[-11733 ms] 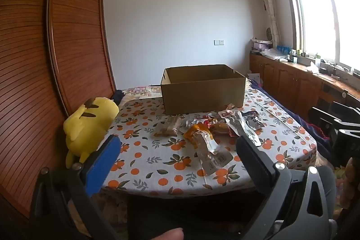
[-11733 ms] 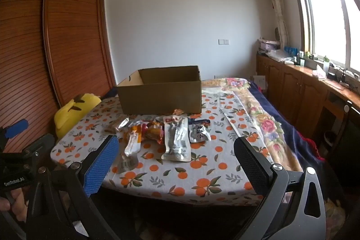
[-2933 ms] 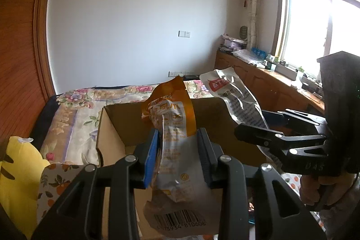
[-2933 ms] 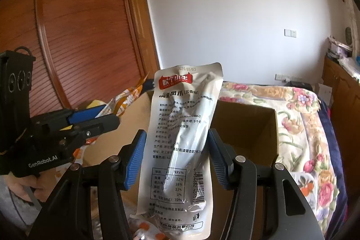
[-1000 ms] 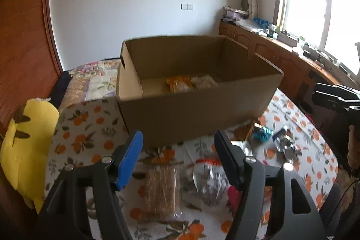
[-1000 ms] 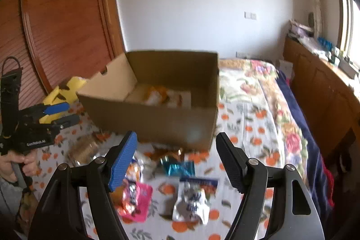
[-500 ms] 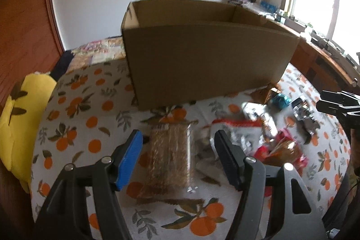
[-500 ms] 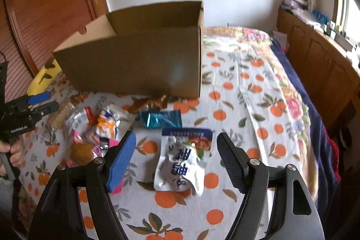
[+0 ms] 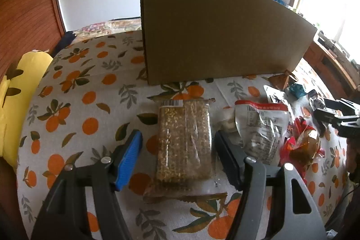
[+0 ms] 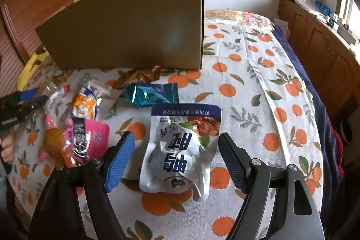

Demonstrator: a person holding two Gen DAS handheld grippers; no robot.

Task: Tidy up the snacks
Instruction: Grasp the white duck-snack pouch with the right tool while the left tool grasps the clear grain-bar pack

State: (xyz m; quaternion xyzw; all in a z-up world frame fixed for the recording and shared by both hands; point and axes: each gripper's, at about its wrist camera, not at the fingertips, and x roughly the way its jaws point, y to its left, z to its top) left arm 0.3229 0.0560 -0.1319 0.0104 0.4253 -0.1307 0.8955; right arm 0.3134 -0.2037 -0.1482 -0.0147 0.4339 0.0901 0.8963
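Note:
A brown cardboard box (image 9: 220,33) stands on the orange-print tablecloth (image 9: 74,105); it also shows in the right wrist view (image 10: 135,28). My left gripper (image 9: 177,150) is open, its jaws on either side of a clear pack of grain bars (image 9: 184,141) lying flat. My right gripper (image 10: 176,155) is open around a white and blue pouch (image 10: 182,150) on the cloth. Neither gripper holds anything.
Loose snacks lie in front of the box: a silver pouch (image 9: 263,125), a red wrapped bun (image 9: 303,147), a teal packet (image 10: 150,93), a pink packet (image 10: 85,138), an orange packet (image 10: 86,105). A yellow plush (image 9: 15,91) sits at the table's left edge. Wooden cabinets (image 10: 319,42) stand right.
Both grippers have dropped lower and closer to the table. The left now straddles the grain bar pack, the right straddles the white pouch. The box's inside is out of sight.

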